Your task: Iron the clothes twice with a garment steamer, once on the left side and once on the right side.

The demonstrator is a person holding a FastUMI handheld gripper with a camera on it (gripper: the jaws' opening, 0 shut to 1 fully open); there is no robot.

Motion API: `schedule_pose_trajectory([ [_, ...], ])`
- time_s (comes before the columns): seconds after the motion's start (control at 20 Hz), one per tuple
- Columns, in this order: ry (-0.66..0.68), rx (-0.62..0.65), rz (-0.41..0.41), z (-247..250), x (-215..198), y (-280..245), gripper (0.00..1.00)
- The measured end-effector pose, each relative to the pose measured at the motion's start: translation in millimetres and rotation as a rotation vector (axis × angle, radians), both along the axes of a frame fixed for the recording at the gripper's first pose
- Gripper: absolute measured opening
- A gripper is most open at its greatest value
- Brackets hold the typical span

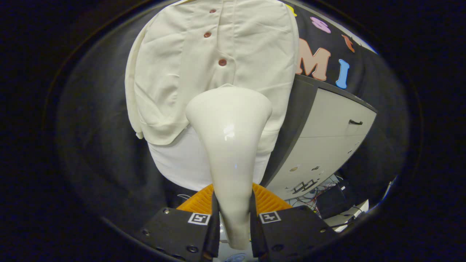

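Gripper view: fingers (233, 218) clamp the steamer (229, 145) – its head before the shirt (189, 72), cabinet (327, 145) beside.

Tongs (234, 222) clamp steamer (229, 145); its head meets hanging shirt (174, 72).

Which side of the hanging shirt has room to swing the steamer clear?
The gripper is shut on the cream funnel-shaped steamer, aimed at the cream buttoned shirt. Bare black cloth borders the shirt's sleeve side. Opposite, the grey cabinet crowds close, with tangled wires below.
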State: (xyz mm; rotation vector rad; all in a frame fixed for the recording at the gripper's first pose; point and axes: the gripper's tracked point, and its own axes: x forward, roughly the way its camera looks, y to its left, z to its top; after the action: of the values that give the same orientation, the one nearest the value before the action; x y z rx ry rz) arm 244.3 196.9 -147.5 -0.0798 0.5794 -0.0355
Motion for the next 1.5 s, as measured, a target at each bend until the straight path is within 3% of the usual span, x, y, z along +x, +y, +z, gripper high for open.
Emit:
schedule_pose_trajectory([
  [0.45, -0.164, 0.010, 0.050, 87, -25, 29, 0.35],
  [0.95, -0.356, 0.085, 0.074, 191, -69, 19, 0.34],
  [1.3, -0.466, 0.120, 0.086, 206, -94, -14, 0.34],
  [1.5, -0.434, 0.081, 0.051, 185, -106, -41, 0.34],
])
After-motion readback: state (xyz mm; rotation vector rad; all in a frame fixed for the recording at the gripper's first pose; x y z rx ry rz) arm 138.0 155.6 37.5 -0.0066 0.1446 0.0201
